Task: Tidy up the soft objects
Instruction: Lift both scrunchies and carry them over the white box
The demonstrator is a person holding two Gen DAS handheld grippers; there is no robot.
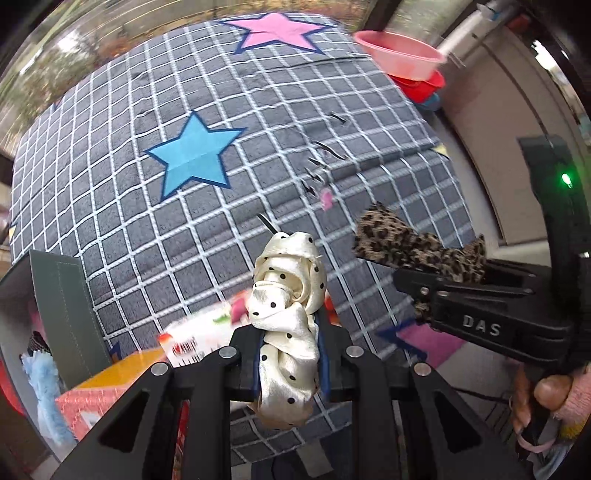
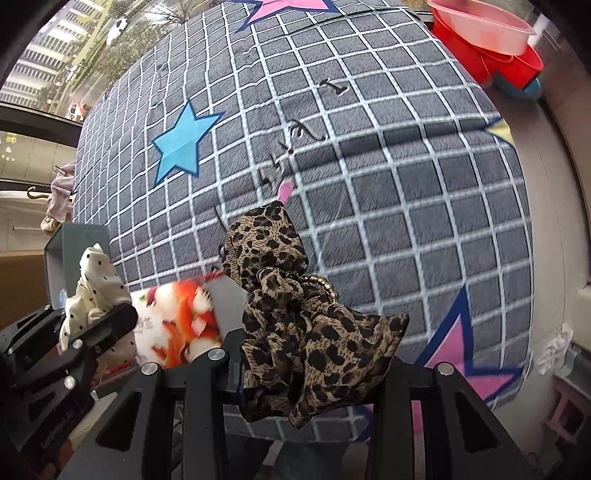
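Gripping on both sides: left tongs (image 1: pixel 290 354) are clamped on a cream dotted scrunchie (image 1: pixel 288 306), right tongs (image 2: pixel 310 354) are clamped on a leopard scrunchie (image 2: pixel 295 317).

Cream scrunchie sits pinched between the left fingers (image 1: pixel 328 365), bulk sticking up and forward past the tips, tail hanging below them. Leopard one is bunched across the right tongs, draped over the right-hand finger, a beaded gold loop (image 2: pixel 327 286) showing on top.

Both are held above a grey grid bedspread (image 1: pixel 258 110) with a blue star (image 1: pixel 194 157) ahead-left and a pink star (image 1: pixel 277 31) far ahead. From the left cam, right tongs (image 1: pixel 406 282) sit just to the right, roughly level, leopard fabric poking forward out of them. From the right cam, left tongs (image 2: pixel 122 314) sit to the left and lower, cream fabric sticking up out of them. The two scrunchies are near, not touching.

Left of the left tongs: green box (image 1: pixel 62 302), open, something fluffy and blue (image 1: pixel 44 391) inside. Between the two tongs, below: a red-and-white printed item (image 2: pixel 181 325), blurred, can't tell what it is.

Far ahead-right: stacked basins (image 1: pixel 406 55), pink on top of red, at the bedspread's far corner.
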